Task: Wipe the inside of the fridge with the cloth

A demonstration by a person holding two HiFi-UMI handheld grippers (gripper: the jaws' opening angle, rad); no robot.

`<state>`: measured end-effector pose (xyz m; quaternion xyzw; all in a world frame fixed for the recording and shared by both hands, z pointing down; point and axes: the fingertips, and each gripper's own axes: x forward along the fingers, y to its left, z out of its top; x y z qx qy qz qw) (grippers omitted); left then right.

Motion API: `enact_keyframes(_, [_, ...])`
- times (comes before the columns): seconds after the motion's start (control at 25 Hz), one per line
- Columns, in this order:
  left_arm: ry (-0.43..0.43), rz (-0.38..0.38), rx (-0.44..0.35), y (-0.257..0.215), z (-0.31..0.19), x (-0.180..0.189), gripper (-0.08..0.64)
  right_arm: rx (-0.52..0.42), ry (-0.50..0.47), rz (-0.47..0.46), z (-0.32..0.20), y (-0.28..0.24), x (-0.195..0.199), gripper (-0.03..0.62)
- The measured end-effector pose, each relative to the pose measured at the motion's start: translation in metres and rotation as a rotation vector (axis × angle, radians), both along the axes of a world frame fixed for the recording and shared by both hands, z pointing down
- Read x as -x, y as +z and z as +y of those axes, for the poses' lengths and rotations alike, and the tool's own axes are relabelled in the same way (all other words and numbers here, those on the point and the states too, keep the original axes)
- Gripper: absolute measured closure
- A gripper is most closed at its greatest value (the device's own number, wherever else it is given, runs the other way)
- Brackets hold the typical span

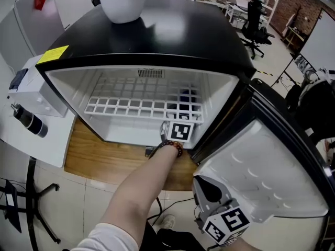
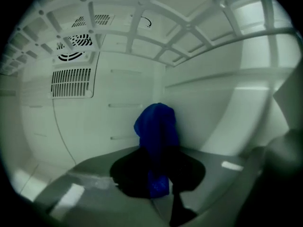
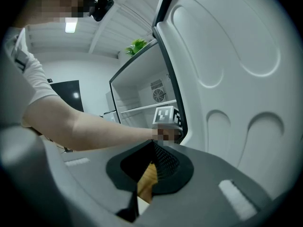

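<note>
The small black fridge [image 1: 157, 30] stands open, its white inside [image 2: 118, 108] lit. My left arm reaches in under the wire shelf [image 1: 141, 106]; only that gripper's marker cube [image 1: 180, 131] shows in the head view. In the left gripper view my left gripper [image 2: 158, 183] is shut on the blue cloth [image 2: 156, 129], which stands up from the jaws close to the back wall, near the right-hand corner. My right gripper [image 1: 209, 195] hangs outside by the open door [image 1: 261, 182]. It is shut [image 3: 150, 167] with nothing between its jaws.
A white pot with a green plant [image 1: 123, 4] sits on the fridge top, a yellow sticker [image 1: 52, 54] at its front left corner. A white box [image 1: 31, 88] stands to the left. The fridge rests on a wooden board [image 1: 104, 161]. Vent grilles [image 2: 73, 82] mark the back wall.
</note>
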<state>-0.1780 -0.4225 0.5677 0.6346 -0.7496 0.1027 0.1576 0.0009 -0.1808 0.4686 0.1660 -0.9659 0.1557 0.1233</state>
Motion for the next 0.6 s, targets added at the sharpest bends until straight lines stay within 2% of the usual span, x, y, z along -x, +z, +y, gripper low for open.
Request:
enact_keyframes(0.32, [-0.020,-0.015,-0.001,0.001,0.003,0.002,0.492,-0.002,0.016,-0.003,0.000,-0.002,-0.006,0.591])
enact_keyframes(0.6, [-0.007,0.027,-0.016,0.003,0.023,-0.011,0.492,-0.009,0.020,-0.010,0.007,-0.009,-0.009,0.591])
